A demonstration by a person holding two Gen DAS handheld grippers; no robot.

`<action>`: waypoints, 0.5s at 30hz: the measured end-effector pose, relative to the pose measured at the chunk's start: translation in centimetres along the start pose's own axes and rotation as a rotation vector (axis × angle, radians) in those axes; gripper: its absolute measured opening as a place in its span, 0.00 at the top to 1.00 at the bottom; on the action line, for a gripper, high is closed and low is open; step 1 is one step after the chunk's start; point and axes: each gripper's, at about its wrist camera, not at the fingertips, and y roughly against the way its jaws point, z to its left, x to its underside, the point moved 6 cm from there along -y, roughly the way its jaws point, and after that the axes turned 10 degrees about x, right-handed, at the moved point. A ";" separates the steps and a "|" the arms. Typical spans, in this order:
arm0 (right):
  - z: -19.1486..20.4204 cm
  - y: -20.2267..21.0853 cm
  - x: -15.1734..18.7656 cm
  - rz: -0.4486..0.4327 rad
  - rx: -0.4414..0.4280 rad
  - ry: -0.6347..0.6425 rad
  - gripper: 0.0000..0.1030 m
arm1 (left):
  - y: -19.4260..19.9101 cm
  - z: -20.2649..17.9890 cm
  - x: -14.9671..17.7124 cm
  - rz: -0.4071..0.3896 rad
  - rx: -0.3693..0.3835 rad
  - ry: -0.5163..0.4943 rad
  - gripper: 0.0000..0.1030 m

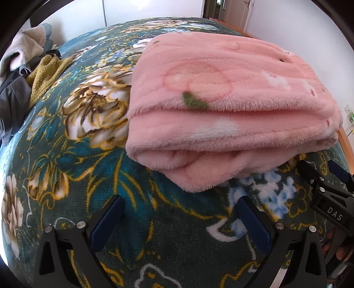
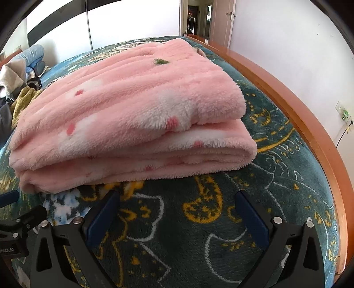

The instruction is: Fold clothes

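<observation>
A pink fleece garment (image 1: 225,106) lies folded into a thick rectangle on the floral bedspread (image 1: 93,177); the right wrist view shows the same pink bundle (image 2: 124,124) with its layered edges facing me. My left gripper (image 1: 180,201) is open, a short way in front of the bundle's near left corner, with nothing between its fingers. My right gripper (image 2: 178,197) is open too, just in front of the bundle's near edge, holding nothing. The right gripper (image 1: 325,177) also shows at the right edge of the left wrist view.
A heap of other clothes (image 1: 28,73), beige, mustard and grey, lies at the far left of the bed. A wooden bed frame (image 2: 309,124) runs along the right side next to a white wall. A doorway (image 2: 194,20) opens at the back.
</observation>
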 end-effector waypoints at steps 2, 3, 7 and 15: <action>0.2 0.1 0.0 -0.007 0.009 -0.001 0.00 | -0.7 -0.3 -0.8 0.001 -0.004 0.000 0.00; 1.1 0.1 0.7 -0.010 0.012 0.000 0.00 | -0.8 -0.3 -0.9 -0.001 -0.008 -0.002 0.00; 1.6 0.4 0.9 -0.016 0.018 0.002 0.00 | -0.6 -0.8 -0.3 -0.012 -0.016 -0.011 0.00; 2.4 1.1 1.1 -0.022 0.020 0.002 0.00 | -0.1 -1.4 0.3 -0.024 -0.004 -0.015 0.00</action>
